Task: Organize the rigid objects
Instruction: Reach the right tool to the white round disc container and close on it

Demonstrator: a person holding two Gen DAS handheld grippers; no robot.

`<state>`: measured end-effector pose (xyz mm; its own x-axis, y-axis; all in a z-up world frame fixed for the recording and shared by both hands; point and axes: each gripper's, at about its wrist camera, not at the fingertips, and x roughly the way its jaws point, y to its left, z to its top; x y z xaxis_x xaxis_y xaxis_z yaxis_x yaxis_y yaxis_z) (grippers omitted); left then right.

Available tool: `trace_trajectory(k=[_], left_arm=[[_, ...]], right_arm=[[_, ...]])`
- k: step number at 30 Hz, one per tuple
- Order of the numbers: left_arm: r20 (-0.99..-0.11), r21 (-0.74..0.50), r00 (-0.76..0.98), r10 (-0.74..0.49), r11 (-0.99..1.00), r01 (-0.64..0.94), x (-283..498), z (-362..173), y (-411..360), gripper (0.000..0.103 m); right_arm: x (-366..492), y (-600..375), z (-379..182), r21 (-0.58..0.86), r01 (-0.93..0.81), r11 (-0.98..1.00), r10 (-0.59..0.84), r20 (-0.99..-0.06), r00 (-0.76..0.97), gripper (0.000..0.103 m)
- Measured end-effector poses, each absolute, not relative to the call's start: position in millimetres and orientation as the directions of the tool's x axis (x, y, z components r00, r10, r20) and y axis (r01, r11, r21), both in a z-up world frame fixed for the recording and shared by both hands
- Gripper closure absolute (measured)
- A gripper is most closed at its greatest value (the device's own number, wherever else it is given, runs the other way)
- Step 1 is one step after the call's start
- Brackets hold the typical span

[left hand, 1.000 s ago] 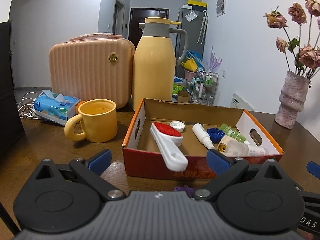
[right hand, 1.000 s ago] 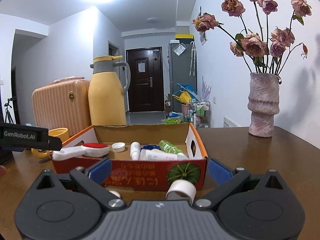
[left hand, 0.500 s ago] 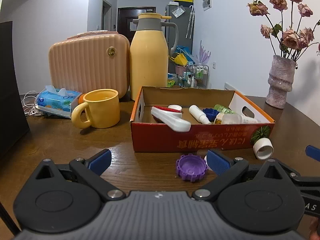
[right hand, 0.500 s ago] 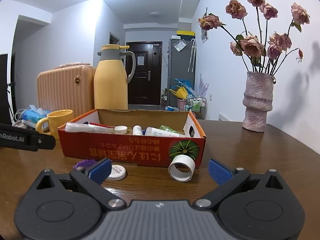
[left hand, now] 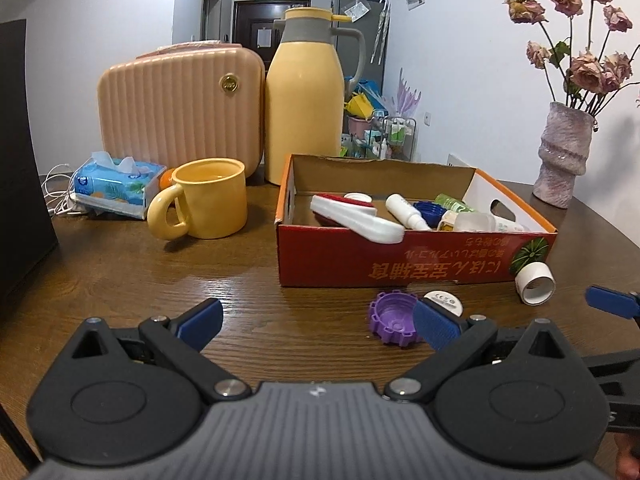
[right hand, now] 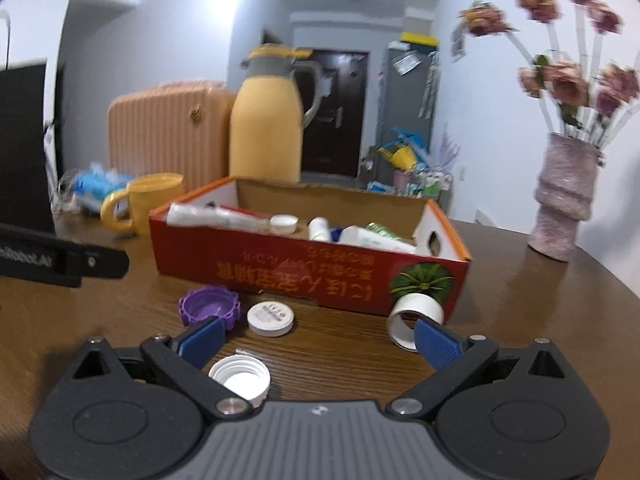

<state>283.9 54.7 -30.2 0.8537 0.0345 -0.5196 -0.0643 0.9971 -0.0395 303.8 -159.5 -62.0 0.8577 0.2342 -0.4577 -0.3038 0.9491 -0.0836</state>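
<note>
Lying mouth-up: purple cap | toothed rim | beside red box

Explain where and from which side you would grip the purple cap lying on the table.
Grip the purple cap across its ridged outer wall, coming from above with one finger on each side. It lies flat with its open side up, so the low wall is the only graspable part, and the white lid sits close beside it.

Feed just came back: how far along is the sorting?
Done: brush and bottles lie in the red box. In hand: nothing, both tongs open. Left: purple cap, flat white lid, ribbed white cap, white ring.
</note>
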Motion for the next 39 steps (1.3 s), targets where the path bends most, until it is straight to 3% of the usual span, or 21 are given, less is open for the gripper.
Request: trace_trajectory(k=[9,11,17,22,24,39], left_arm=[[-0.547,-0.048,0.835,0.053,0.994,-0.095,295,-35,74,0.0],[-0.551,-0.052,0.833,0.051,0.994,-0.096,297,-36,77,0.0],[-0.564,-0.06,0.825,0.043,0.994,-0.092,300,-38,82,0.0],[-0.566,-0.062,0.824,0.035,0.995,-0.084,300,-39,80,0.0],[-0.568,-0.061,0.822,0.035,0.995,-0.084,301,-39,79,0.0],[-0.582,-0.055,0.813,0.026,0.996,-0.071,302,-45,75,0.0]], right_arm=[[357,-138,-75,-0.092,-0.35,0.932,0.241,-0.565,0.789,0.011],[367,-135,-78,-0.083,-0.355,0.931,0.242,-0.587,0.772,0.02],[387,-127,-88,-0.034,-0.389,0.92,0.282,-0.633,0.722,0.027],[395,-124,-93,0.022,-0.415,0.909,0.334,-0.633,0.699,0.047],[394,-122,-92,0.021,-0.43,0.903,0.348,-0.625,0.699,0.063],[367,-151,-75,0.057,-0.385,0.921,0.355,-0.531,0.769,0.064]])
